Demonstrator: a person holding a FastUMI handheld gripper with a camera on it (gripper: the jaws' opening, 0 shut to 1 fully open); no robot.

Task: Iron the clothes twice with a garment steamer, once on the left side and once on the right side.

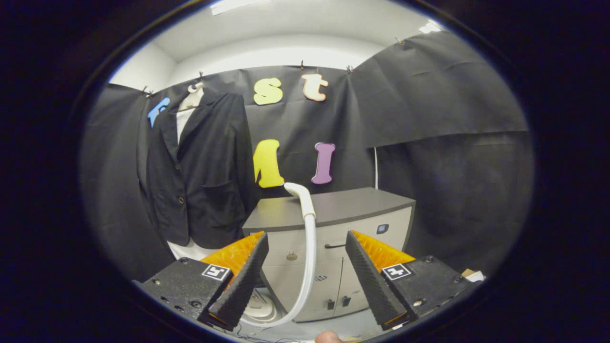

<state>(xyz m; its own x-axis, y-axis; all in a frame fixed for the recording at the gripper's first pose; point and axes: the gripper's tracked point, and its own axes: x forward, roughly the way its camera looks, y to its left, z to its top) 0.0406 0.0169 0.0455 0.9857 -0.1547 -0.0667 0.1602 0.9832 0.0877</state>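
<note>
A: Black jacket (pixel 198 166) hangs far left on a pale hanger (pixel 193 97), flat against the booth wall, with something white under it at the collar and hem. Nothing touches it.

B: And the steamer?

A: Moving right, its white head (pixel 300 193) stands up in front of the grey cabinet (pixel 333 209), bent over toward the jacket side. The hose (pixel 310 257) drops from it and curls down to a round white base (pixel 259 307) on the floor, behind the left finger.

B: What is the hand-held gripper (pixel 307 247) doing?

A: Its fingers stand wide apart with nothing between them but air. The hose shows in the gap, yet it lies beyond the tips, not touching either one.

B: So how far along are we?

A: By my reading, at the very start. The steamer is not picked up, and both passes, left side and right side of the jacket, look undone, though I cannot judge creases from here.

B: Anything further right?

A: Cabinet doors with a dark handle (pixel 334 246), then more black cloth. A fingertip (pixel 329 337) peeks in below the gripper.
</note>
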